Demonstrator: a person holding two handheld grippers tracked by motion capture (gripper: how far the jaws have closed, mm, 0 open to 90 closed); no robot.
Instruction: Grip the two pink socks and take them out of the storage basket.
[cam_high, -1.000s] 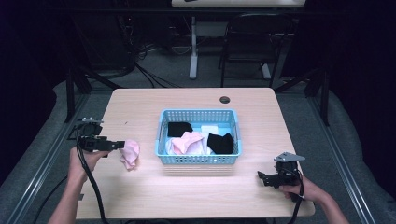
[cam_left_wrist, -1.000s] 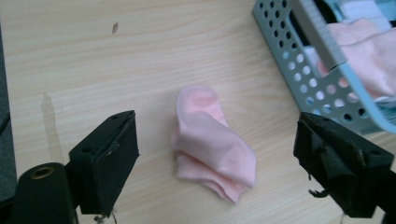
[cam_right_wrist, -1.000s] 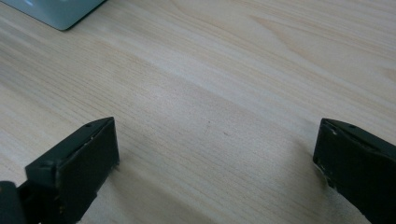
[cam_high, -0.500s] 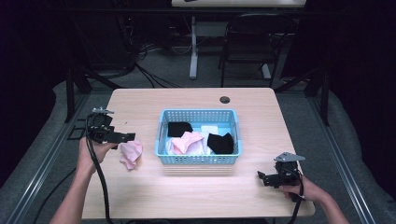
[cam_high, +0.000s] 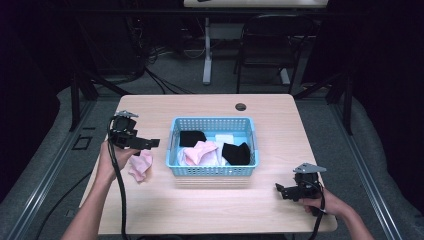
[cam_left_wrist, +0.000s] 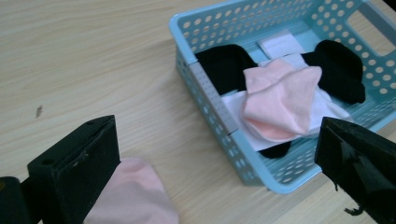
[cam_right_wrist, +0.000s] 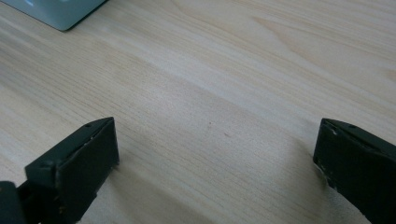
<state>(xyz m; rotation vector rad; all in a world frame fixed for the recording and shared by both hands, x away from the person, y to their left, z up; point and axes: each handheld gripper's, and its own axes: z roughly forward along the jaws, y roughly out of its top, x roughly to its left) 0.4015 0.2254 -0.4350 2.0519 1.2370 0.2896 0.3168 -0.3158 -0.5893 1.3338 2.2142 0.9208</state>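
A light blue basket (cam_high: 214, 171) stands mid-table and holds a pink sock (cam_high: 200, 152), black socks (cam_high: 236, 153) and white cloth (cam_high: 224, 138). A loose pink sock (cam_high: 140, 167) lies on the table left of it. My left gripper (cam_high: 151, 143) hovers open just above that sock, its jaws pointing at the basket. In the left gripper view, the open gripper (cam_left_wrist: 217, 140) frames the basket (cam_left_wrist: 211, 95), its pink sock (cam_left_wrist: 280, 105) and the loose sock (cam_left_wrist: 135, 198). My right gripper (cam_high: 280, 190) rests open near the table's front right; in the right gripper view the gripper (cam_right_wrist: 217, 135) holds nothing.
A small dark round hole (cam_high: 240, 106) sits in the table behind the basket. A basket corner (cam_right_wrist: 60, 11) shows at the top left of the right gripper view. Chairs and cables stand on the floor beyond the table's far edge.
My left gripper has risen and moved away from me and to the right, over the loose pink sock, which stays on the table. The right gripper has not moved.
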